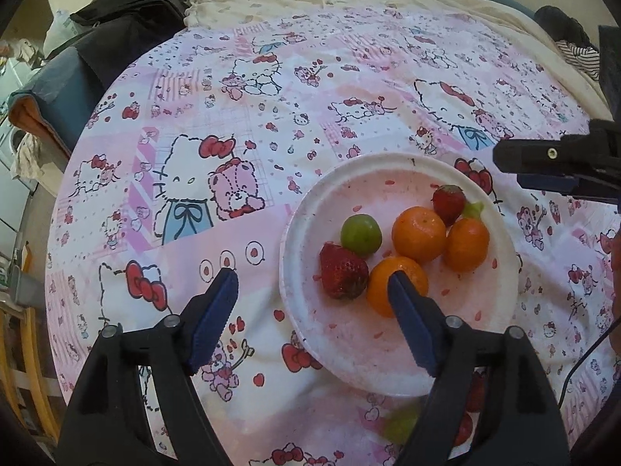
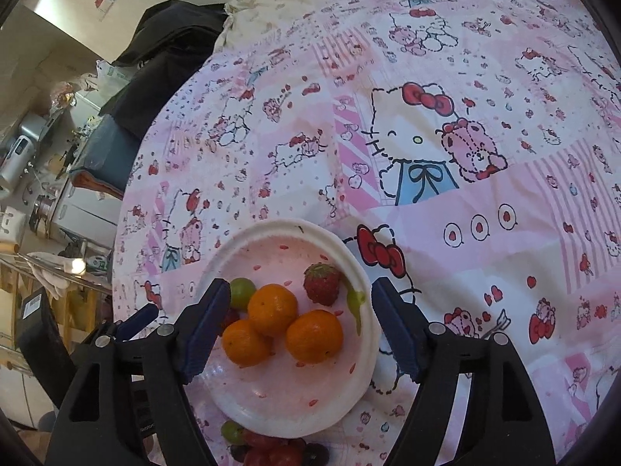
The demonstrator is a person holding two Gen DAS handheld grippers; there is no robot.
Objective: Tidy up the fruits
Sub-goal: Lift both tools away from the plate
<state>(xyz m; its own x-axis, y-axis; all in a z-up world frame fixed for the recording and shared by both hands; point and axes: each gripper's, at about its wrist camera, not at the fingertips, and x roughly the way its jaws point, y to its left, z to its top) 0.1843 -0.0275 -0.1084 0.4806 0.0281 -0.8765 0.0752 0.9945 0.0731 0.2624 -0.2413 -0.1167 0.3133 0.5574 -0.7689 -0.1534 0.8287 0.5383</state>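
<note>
1. On the round table draped in a pink cartoon-cat printed cloth [image 1: 202,124], a shallow white round plate [image 1: 310,202] holds the gathered fruit: three round orange tangerines [image 1: 418,234], two red strawberries [image 1: 343,272] and one small green round fruit [image 1: 361,233].
2. I judge the plate to be the collection point; the pieces sit bunched toward its far half, touching one another, which leaves the near half bare for more.
3. My left gripper [image 1: 312,285] hangs spread wide and holds nothing; one finger is over the cloth, the other over the nearest tangerine. Contact there I cannot confirm.
4. My right gripper [image 2: 299,293] is likewise spread wide and empty, straddling the plate [image 2: 271,229] from above, apparently to approach or leave the pile.
5. Loose fruit lies off the plate at its near edge: a green grape [image 2: 231,432] and dark red pieces [image 2: 271,450], partly hidden. I judge these unsorted.
6. Orientation: in the right wrist view, the far strawberry [image 2: 321,284] shows its green calyx on the side away from the camera, so its long axis runs roughly away from the camera, tip nearest. The tangerines have no marked axis.
</note>
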